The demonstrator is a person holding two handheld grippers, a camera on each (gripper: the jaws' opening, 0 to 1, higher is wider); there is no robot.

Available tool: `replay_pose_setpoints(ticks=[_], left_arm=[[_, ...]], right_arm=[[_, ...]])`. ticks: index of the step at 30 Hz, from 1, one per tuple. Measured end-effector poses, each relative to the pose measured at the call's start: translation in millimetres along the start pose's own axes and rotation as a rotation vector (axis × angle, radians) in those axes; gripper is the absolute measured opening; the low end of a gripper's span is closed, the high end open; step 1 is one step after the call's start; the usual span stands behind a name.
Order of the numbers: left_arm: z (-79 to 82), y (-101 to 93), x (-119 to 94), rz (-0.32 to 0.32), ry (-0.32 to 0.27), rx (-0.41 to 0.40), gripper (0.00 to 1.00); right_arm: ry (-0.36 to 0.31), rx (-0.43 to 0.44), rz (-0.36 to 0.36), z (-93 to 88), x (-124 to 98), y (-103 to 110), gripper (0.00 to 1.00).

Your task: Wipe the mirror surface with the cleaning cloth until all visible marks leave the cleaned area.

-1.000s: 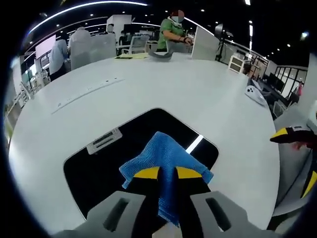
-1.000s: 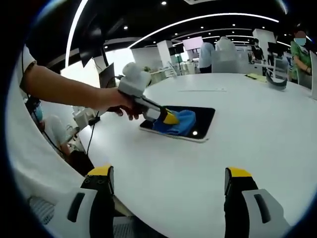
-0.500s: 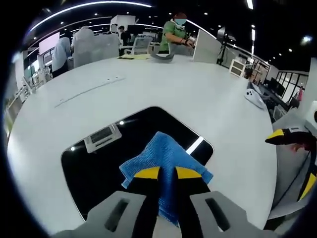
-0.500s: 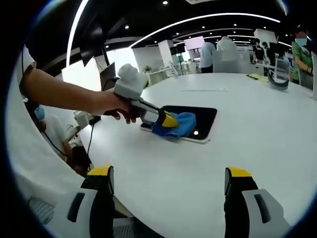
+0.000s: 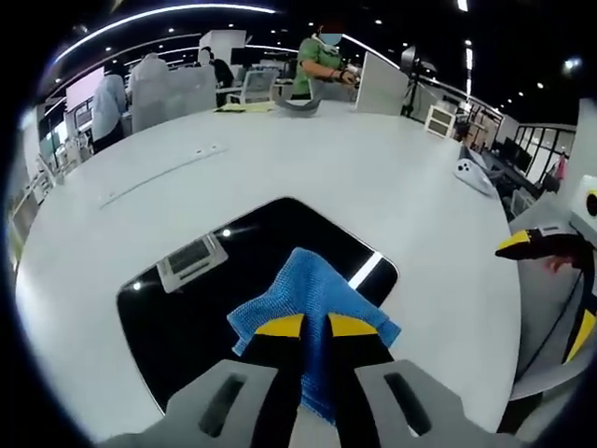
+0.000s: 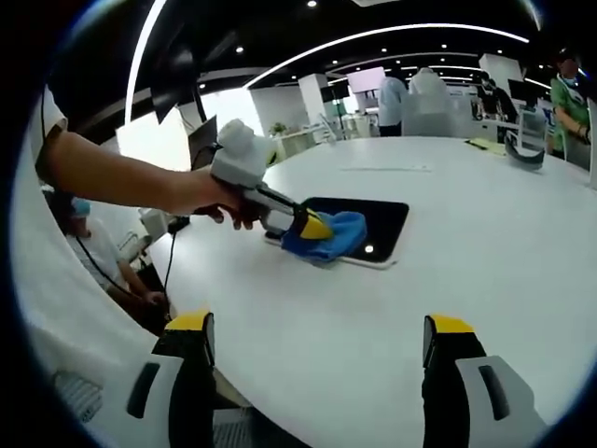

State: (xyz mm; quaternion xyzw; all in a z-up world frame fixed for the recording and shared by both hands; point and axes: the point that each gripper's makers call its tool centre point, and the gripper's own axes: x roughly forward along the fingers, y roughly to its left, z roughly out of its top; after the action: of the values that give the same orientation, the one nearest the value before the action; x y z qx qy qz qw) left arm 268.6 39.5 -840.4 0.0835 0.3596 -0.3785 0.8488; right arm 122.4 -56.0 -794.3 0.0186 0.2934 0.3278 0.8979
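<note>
Mirror (image 5: 201, 308) flat, long axis running left-right

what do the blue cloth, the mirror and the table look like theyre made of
Cloth: woven, textured fabric, likely microfibre, with a visible knit grain and soft folds. Mirror: glossy glass-like sheet, dark, reflecting ceiling lights. Table: smooth matte white top, perhaps laminate; the exact material is unclear. The left gripper clamps the cloth.

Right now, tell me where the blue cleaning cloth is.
The blue cleaning cloth is clamped in the left gripper, resting on the dark mirror at its near edge. In the right gripper view it sits on the mirror's left end.
</note>
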Motion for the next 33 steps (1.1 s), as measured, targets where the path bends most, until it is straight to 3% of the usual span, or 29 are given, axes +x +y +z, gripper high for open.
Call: replay_pose_setpoints(ticks=[14,33], left_arm=[[-8.0,5.8,-11.3,0.003,-0.007,0.0,0.06],[-20.2,29.2,-27.5,0.031,-0.017,-0.034,0.06]], right_arm=[[0.002,-0.003,0.004,-1.8,0.0,1.7,0.92],[0.016,-0.006,0.015,-4.6,2.9,5.1,0.92]])
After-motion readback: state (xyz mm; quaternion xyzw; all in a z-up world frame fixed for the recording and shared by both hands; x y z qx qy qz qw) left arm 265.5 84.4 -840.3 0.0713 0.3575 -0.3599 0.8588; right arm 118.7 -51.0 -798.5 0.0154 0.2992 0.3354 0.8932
